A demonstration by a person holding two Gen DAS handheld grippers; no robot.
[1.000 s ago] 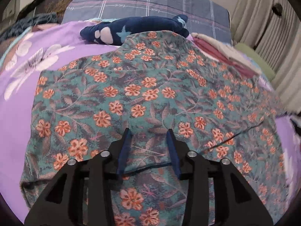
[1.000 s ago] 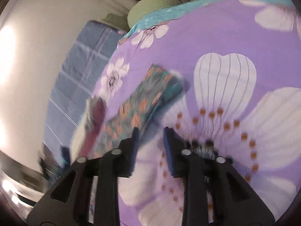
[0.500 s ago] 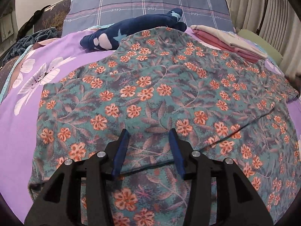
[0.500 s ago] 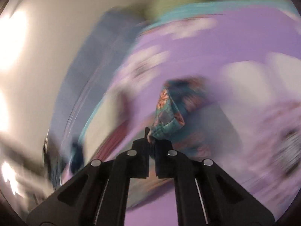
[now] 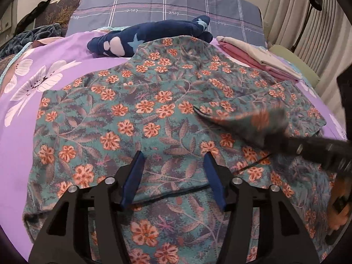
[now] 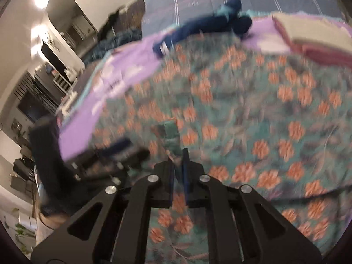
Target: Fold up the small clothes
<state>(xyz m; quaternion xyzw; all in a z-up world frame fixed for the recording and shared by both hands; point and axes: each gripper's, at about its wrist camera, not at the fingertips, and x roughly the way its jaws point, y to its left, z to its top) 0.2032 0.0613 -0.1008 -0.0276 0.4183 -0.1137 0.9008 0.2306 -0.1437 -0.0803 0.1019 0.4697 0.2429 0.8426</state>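
A teal garment with orange flowers (image 5: 143, 118) lies spread on the purple bedsheet (image 5: 55, 66). My left gripper (image 5: 173, 176) is open and empty, hovering low over the garment's near part. My right gripper (image 6: 178, 169) is shut on a corner of the garment (image 6: 173, 129) and holds it over the spread cloth; it shows blurred in the left wrist view (image 5: 270, 129), with the lifted flap folded inward from the right. The garment fills the right wrist view (image 6: 253, 110), blurred.
A dark blue plush toy (image 5: 149, 37) lies behind the garment. A stack of folded pink and beige clothes (image 5: 257, 57) sits at the back right. A plaid pillow (image 5: 167, 6) lines the headboard. Curtains (image 5: 303, 22) hang on the right. Room furniture (image 6: 44, 83) stands beyond the bed's left.
My right gripper closed on the garment's right corner and carried it leftward over the cloth, coming into the left wrist view. My left gripper stayed open, roughly in place.
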